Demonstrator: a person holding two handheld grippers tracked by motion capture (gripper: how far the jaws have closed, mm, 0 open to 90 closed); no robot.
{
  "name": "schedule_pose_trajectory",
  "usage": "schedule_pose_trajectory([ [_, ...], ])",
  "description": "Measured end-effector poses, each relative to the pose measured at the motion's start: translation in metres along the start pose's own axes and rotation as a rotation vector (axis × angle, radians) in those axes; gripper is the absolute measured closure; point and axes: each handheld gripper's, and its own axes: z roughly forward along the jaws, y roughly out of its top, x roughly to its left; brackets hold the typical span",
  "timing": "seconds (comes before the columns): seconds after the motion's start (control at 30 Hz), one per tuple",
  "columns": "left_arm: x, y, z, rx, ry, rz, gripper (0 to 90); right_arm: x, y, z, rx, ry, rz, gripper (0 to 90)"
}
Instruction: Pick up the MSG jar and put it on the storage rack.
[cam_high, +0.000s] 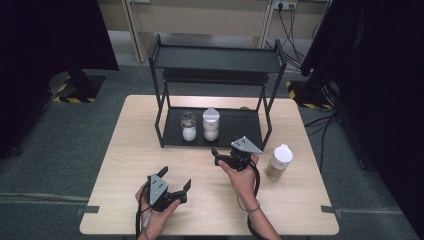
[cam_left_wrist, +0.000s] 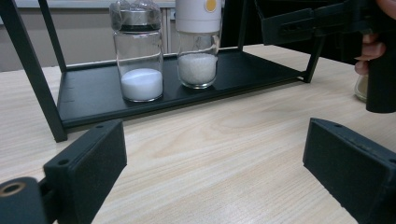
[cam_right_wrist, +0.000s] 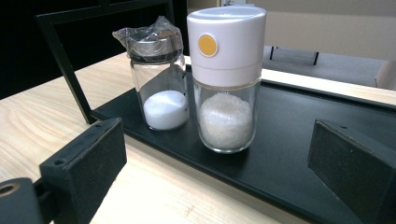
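A black two-tier rack (cam_high: 170, 60) stands at the back of the wooden table (cam_high: 130, 150). Two jars are on its lower shelf (cam_right_wrist: 299, 116). One is a clear glass jar (cam_high: 189, 126) (cam_right_wrist: 161, 79) (cam_left_wrist: 139, 60) with plastic wrap over its cap and white powder inside. The other is a white-lidded shaker (cam_high: 211, 124) (cam_right_wrist: 227, 79) (cam_left_wrist: 198, 46) with coarse white grains. My right gripper (cam_high: 223, 153) (cam_right_wrist: 215, 172) is open just in front of the shelf, facing the shaker. My left gripper (cam_high: 176, 178) (cam_left_wrist: 215, 158) is open over bare table nearer the front, holding nothing.
A third jar (cam_high: 279, 161) with a white spouted lid and beige contents stands on the table right of the rack, beside my right hand. The rack's upright posts (cam_left_wrist: 32, 70) frame the shelf. Dark curtains and cables lie beyond the table.
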Motion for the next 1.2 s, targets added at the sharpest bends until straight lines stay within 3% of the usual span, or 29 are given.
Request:
schedule_pose_trajectory([
  [1.2, 0.0, 0.0, 0.0, 0.002, 0.001, 0.008, 5.6, 0.002, -0.017, -0.031, -0.009, 0.01, -0.008, 4.8],
])
